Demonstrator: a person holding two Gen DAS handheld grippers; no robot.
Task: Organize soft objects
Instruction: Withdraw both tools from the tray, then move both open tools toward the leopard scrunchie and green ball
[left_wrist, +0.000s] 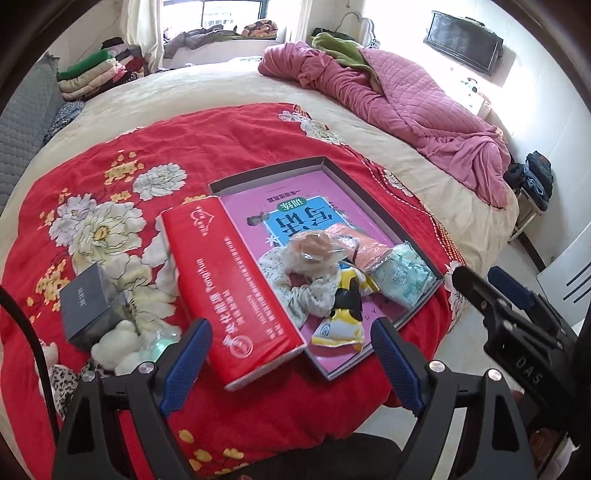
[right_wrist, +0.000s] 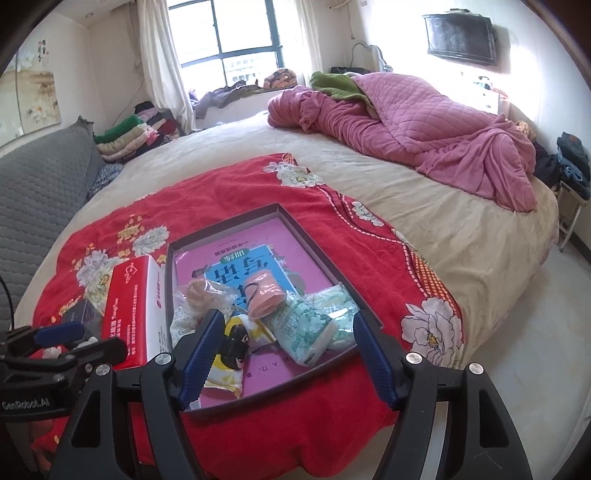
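- Left gripper (left_wrist: 291, 363) nearest the lens, blue-padded fingers spread wide, nothing between them, hovering over the near end of the red tissue pack (left_wrist: 229, 288).
- Right gripper (right_wrist: 284, 356) also spread wide and empty, hanging over the near edge of the shallow grey tray (right_wrist: 310, 240).
- Tissue pack lies along the tray's left side, touching it.
- Soft items piled in the tray's near half: yellow-black pouch (left_wrist: 345, 302), floral cloth (left_wrist: 295, 284), bagged beige item (left_wrist: 314, 247), peach roll (right_wrist: 264, 295), green-patterned tissue packets (right_wrist: 301, 332).
- Pink book (left_wrist: 291, 206) lines the tray floor under the pile.
- Left of the tissue pack, outside the tray: dark grey box (left_wrist: 88, 301), white plush toy (left_wrist: 116, 345) just beside it.
- All sit on a red floral blanket (left_wrist: 184, 147) spread over a beige bed (right_wrist: 424, 229).
- Pink quilt (right_wrist: 424, 122) bunched at the far side; folded clothes (left_wrist: 96, 72) stacked far left.
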